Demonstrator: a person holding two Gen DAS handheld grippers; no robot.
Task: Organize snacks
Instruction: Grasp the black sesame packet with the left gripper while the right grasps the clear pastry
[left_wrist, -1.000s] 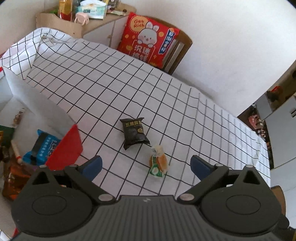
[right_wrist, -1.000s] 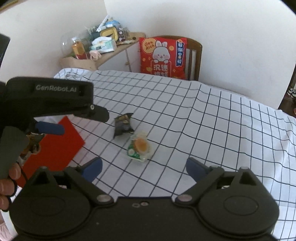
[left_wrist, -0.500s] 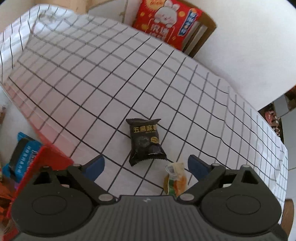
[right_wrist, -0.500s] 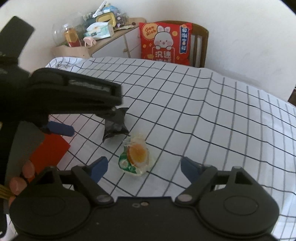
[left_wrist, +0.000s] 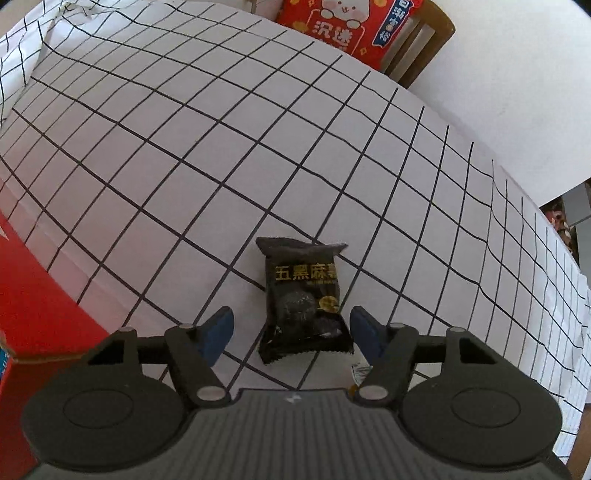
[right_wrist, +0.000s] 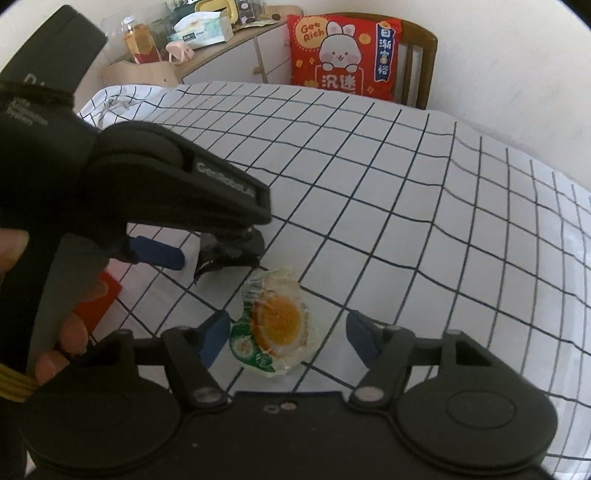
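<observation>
Hovering low over the gridded surface (left_wrist: 258, 147), the left claw (left_wrist: 291, 334) has its blue pads apart, one on each side of the lower end of the black snack packet (left_wrist: 304, 299), not visibly touching it; in the right wrist view the left claw's body (right_wrist: 177, 192) angles down over that packet (right_wrist: 229, 253). The right claw (right_wrist: 288, 338), also spread wide, brackets the clear egg snack pack (right_wrist: 275, 323), whose wrapper sits just beside the left pad. A second ago both claws sat farther back with the two snacks well ahead of the fingertips; since then each has closed in on its own snack, and the pads are narrower apart. The red box (left_wrist: 40, 306) lies at the left edge of the left wrist view; a blue packet corner (left_wrist: 3, 356) shows beside it, its place in the box hard to tell.
</observation>
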